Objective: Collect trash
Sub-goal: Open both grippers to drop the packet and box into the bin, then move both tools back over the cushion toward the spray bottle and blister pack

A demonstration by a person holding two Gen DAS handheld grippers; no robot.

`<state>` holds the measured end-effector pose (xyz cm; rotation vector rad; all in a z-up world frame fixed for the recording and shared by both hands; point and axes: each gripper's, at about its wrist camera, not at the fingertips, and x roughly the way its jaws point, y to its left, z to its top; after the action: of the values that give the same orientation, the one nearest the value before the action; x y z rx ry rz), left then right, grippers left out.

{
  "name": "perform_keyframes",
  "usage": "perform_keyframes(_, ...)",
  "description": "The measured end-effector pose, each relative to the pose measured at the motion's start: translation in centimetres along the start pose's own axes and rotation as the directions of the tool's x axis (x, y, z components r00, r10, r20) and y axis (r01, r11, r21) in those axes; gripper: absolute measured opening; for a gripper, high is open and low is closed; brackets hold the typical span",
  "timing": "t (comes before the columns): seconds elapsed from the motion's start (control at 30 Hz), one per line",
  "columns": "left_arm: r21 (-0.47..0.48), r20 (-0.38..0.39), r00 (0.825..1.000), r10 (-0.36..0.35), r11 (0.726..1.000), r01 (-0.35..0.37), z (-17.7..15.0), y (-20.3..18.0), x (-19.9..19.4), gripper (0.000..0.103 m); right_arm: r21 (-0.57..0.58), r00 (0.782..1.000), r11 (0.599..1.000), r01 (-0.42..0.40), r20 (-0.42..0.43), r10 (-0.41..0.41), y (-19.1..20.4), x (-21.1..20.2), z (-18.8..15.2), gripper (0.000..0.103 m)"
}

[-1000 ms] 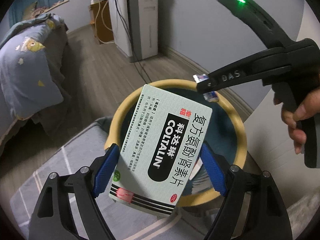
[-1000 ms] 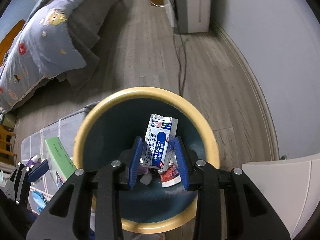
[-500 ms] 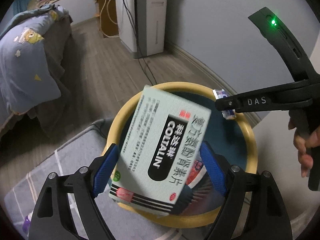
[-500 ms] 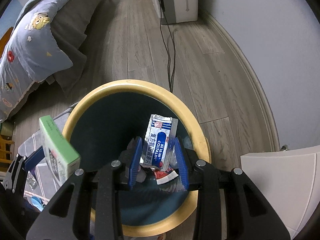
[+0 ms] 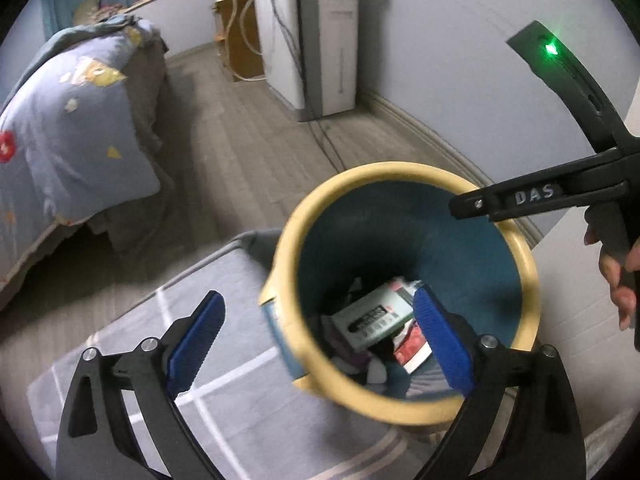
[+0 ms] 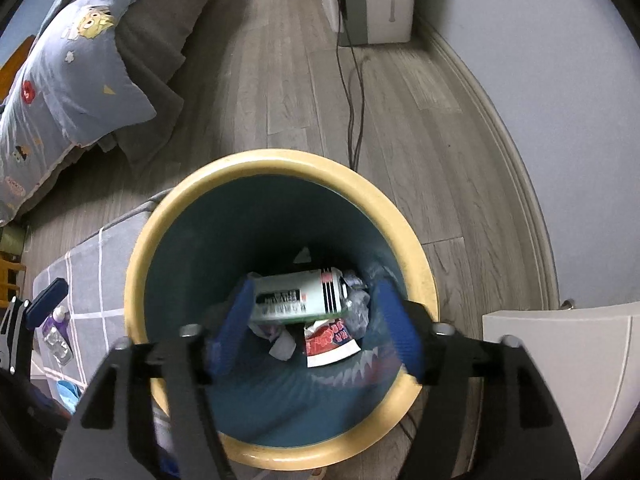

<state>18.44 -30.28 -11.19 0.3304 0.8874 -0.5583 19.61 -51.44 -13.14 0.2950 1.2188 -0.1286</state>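
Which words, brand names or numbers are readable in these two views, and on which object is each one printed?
"DAS": white letters on the right gripper's black finger, left wrist view.
Green box in the bin: dark label with white print, too blurred to read.
Red and white wrapper in the bin: lettering too blurred to read.
Nothing else is readable.

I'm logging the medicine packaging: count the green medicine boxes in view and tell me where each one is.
1. The green medicine box lies on the trash at the bottom of the bin. Others may be buried beneath.
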Motion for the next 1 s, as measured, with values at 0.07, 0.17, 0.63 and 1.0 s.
perform_keyframes(0.07,-0.024,0.002,1.000,0.004,1.000,-0.004,-0.6,1.1,-1.0,0.094,-0.004,1.000,1.000,0.003,0.017,-0.003,0.4,-0.7,0.0,0.084)
perform_keyframes(0.17,-0.054,0.007,1.000,0.011,0.998,-0.011,-1.4,2.6,-2.7,0.095,-0.014,0.999,1.000,0.019,0.035,-0.018,1.1,-1.6,0.1,0.092)
perform_keyframes(0.63,-0.180,0.048,0.986,0.158,0.973,-0.147,-5.8,13.2,-13.5,0.097,-0.104,0.995,0.994,-0.035,0.094,0.045,8.8,-4.9,-0.4,0.097)
perform_keyframes(1.0,-0.388,-0.017,0.956,0.292,0.879,-0.276,-12.8,22.1,-16.4,0.097,-0.160,0.992,0.979,-0.125,0.012,0.128,17.4,-3.7,-2.6,0.097)
